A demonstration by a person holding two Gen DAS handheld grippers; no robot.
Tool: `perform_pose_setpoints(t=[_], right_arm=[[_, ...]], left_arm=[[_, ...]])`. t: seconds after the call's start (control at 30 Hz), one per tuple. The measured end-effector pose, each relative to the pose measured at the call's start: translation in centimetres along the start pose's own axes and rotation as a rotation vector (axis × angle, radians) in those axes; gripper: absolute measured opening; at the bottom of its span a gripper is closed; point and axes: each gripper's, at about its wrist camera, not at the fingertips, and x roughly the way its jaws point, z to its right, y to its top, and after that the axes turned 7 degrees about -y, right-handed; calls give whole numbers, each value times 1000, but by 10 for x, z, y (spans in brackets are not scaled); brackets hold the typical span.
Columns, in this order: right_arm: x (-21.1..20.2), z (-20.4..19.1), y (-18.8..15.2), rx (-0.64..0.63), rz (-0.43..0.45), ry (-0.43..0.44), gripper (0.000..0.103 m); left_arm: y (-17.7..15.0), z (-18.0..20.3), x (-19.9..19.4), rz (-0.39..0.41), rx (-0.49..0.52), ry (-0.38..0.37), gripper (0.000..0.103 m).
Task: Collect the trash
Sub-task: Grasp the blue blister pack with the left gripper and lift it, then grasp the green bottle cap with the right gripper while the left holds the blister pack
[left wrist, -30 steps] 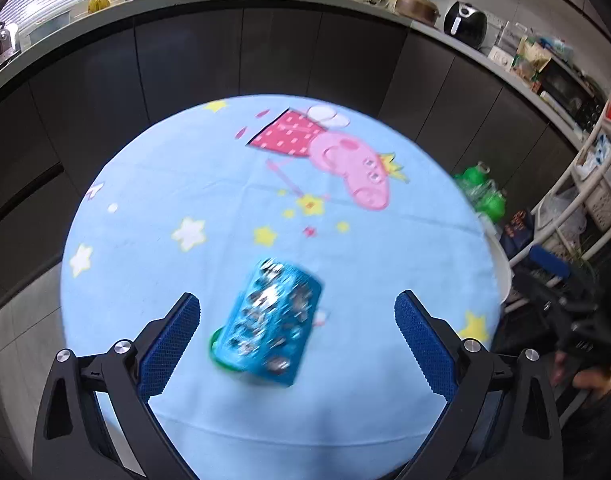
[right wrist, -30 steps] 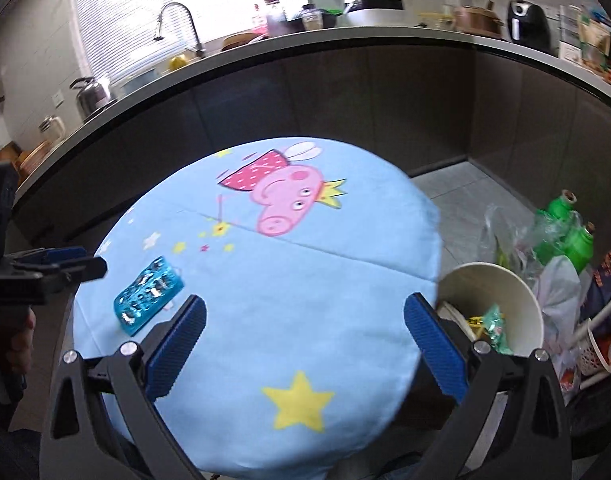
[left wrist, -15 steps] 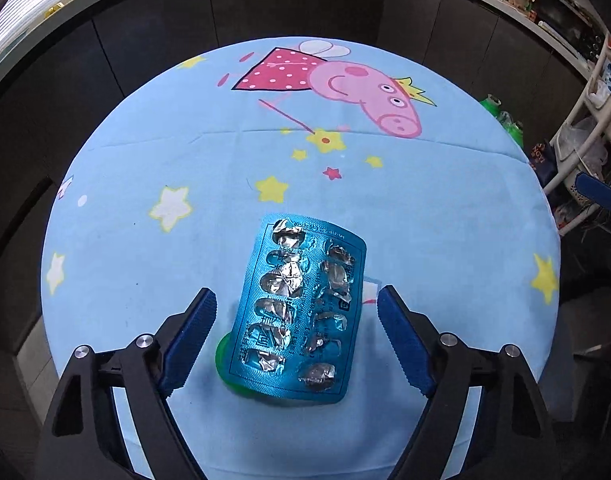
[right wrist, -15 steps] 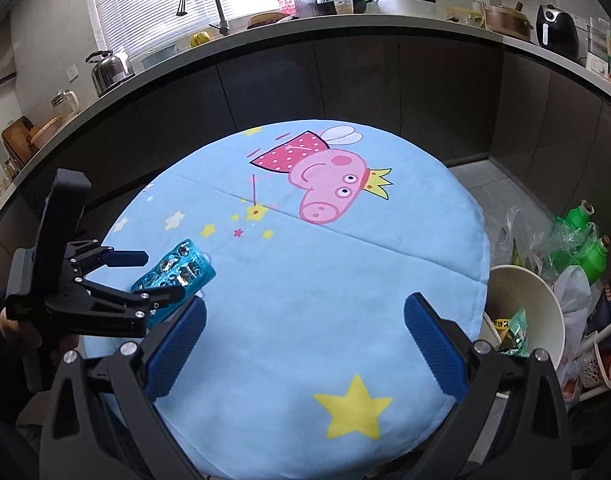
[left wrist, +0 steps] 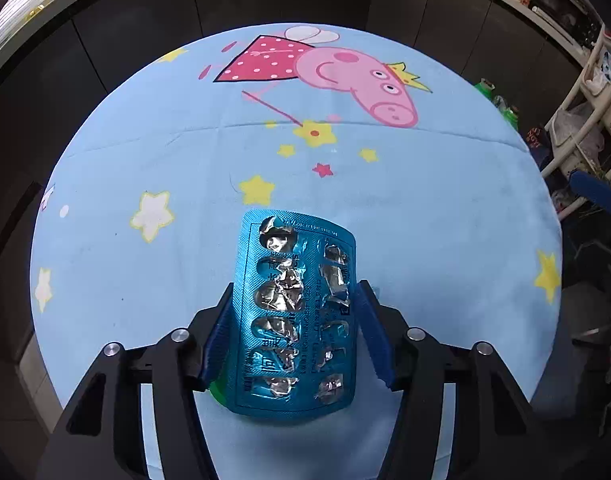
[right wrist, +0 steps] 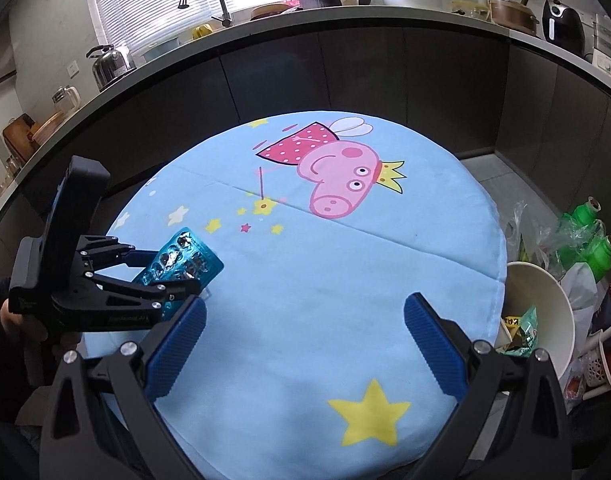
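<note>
A blue blister pack (left wrist: 293, 312) with torn foil cells sits between the blue pads of my left gripper (left wrist: 295, 296), which is shut on its two long edges. In the right wrist view the blister pack (right wrist: 181, 264) is tilted up off the round blue cartoon tablecloth (right wrist: 345, 272) at its left side, held in the left gripper (right wrist: 173, 276). A green bit (left wrist: 217, 390) shows under the pack's near corner. My right gripper (right wrist: 305, 328) is open and empty over the near part of the table.
A white paper bucket (right wrist: 553, 312) with wrappers in it stands to the right of the table, beside plastic bags and green bottles (right wrist: 589, 236). A dark curved kitchen counter (right wrist: 345, 40) runs behind the table. A white rack (left wrist: 585, 92) stands at the right.
My left gripper has closed its pads onto the blister pack and tilted it up off the cloth. The right gripper has stayed open and hardly moved.
</note>
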Motion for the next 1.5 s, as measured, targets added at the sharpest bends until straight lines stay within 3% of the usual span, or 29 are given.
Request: perform_pose_setpoints(t=[0.17, 0.23, 0.4, 0.6, 0.8, 0.93, 1.1, 1.27, 1.5], right_arm=[[3, -13, 1, -23, -9, 32, 100], [5, -23, 1, -43, -18, 57, 99], [12, -54, 0, -106, -38, 119, 99], [28, -103, -2, -179, -82, 240, 97], [56, -152, 1, -242, -123, 324, 71], [73, -177, -1, -300, -141, 315, 59], [83, -200, -8, -394, -131, 256, 57], [85, -210, -15, -462, -95, 193, 37], [71, -193, -14, -414, -88, 218, 37]], left_arm=[[6, -22, -31, 70, -96, -86, 18], [6, -33, -41, 92, -126, -97, 12], [2, -49, -50, 112, -171, -115, 10], [-2, -72, -87, 222, -237, -113, 10], [-16, -97, -122, 295, -278, -70, 10], [-29, -110, -129, 308, -310, -56, 10], [-42, -123, -131, 310, -342, -61, 10], [-47, -129, -127, 302, -356, -72, 10], [-45, -125, -124, 298, -353, -92, 10]])
